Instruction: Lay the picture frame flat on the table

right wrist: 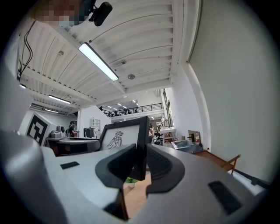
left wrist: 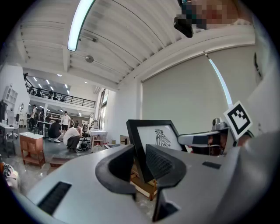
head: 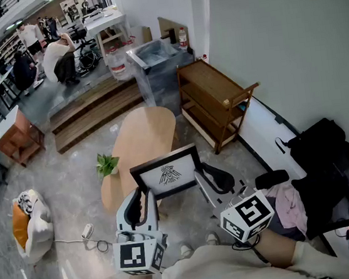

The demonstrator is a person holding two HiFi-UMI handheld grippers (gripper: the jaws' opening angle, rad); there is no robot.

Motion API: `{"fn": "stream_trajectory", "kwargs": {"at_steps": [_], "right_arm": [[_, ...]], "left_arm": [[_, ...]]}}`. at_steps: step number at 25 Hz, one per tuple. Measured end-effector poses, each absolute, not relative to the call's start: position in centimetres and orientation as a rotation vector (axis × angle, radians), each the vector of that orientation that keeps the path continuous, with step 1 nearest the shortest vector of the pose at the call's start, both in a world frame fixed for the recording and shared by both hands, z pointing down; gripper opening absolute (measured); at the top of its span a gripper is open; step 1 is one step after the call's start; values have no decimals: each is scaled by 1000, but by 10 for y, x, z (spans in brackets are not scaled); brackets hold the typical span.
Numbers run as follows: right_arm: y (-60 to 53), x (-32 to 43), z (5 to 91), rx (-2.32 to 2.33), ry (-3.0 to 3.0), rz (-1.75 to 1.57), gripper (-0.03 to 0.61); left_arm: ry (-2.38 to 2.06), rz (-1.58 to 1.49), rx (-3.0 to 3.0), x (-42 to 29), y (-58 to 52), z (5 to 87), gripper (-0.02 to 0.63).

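Note:
A black picture frame (head: 168, 173) with a white print of a bird is held up in the air, above the near end of an oval wooden table (head: 138, 143). My left gripper (head: 145, 197) is shut on the frame's left edge (left wrist: 139, 151). My right gripper (head: 200, 180) is shut on its right edge (right wrist: 141, 144). In both gripper views the frame stands upright between the jaws, its printed face (left wrist: 159, 136) turned toward me.
A small green plant (head: 106, 165) stands on the table's left side. A wooden shelf cart (head: 215, 101) is to the table's right, by the white wall. A black chair with clothes (head: 330, 173) is at the right. People work at the far left (head: 58, 58).

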State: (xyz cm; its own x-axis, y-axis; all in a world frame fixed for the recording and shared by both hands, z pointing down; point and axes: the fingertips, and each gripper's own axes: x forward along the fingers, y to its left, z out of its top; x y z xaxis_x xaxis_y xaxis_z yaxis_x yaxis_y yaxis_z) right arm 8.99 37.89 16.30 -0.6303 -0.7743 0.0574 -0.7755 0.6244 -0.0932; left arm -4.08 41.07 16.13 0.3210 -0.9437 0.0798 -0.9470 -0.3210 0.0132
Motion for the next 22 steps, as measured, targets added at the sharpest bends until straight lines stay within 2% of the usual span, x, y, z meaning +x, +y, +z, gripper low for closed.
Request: {"fn": "stream_trajectory", "kwargs": {"at_steps": [13, 18, 22], "right_arm": [[377, 91, 169, 1384, -2801, 209, 57], [347, 144, 185, 1376, -2800, 237, 57], [335, 160, 191, 1369, -2806, 241, 57]], "left_arm": [[-1767, 106, 2515, -41, 405, 166, 80], [-1769, 127, 2500, 12, 376, 181, 80], [-1779, 121, 2493, 29, 365, 185, 80]]}}
